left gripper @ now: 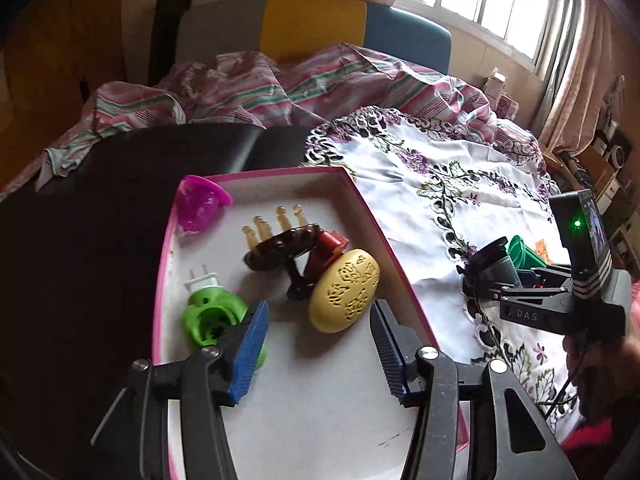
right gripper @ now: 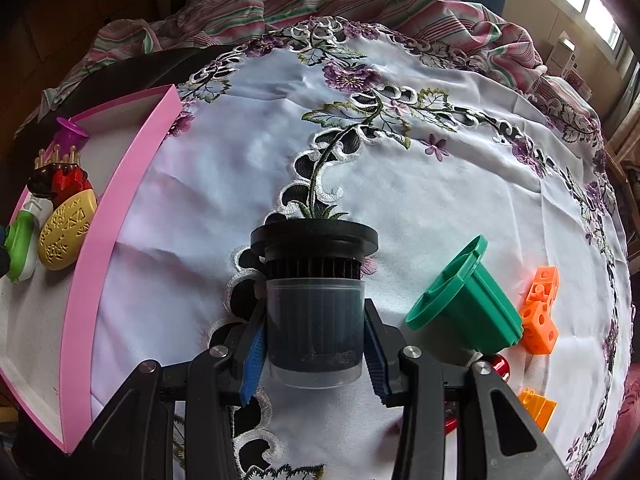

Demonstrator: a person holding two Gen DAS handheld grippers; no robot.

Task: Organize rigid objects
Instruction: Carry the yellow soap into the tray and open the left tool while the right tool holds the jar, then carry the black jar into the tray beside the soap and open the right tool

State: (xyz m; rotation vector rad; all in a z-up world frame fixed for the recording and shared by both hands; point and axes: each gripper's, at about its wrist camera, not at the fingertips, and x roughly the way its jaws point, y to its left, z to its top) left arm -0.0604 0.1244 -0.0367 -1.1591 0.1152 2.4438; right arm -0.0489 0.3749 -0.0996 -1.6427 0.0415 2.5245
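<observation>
Daylight enters through the window (left gripper: pixel 492 4) at upper right of the left wrist view; panes blown out to white. The white cloth (right gripper: pixel 248 168) is bright and evenly lit. Soft shadows fall left of the yellow case (left gripper: pixel 345 290) inside the pink box (left gripper: pixel 390 240). Far left of both views is very dark. Strong fisheye bending and black vignette at corners. Focus fairly sharp; edges slightly soft.

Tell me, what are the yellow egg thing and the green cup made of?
The yellow egg thing looks like matte moulded plastic: even colour, with neat cut-out patterns. The green cup also seems to be hard plastic, slightly glossy, with crisp moulded ridges and a thin rim. I can't be fully sure from looks alone.
</observation>
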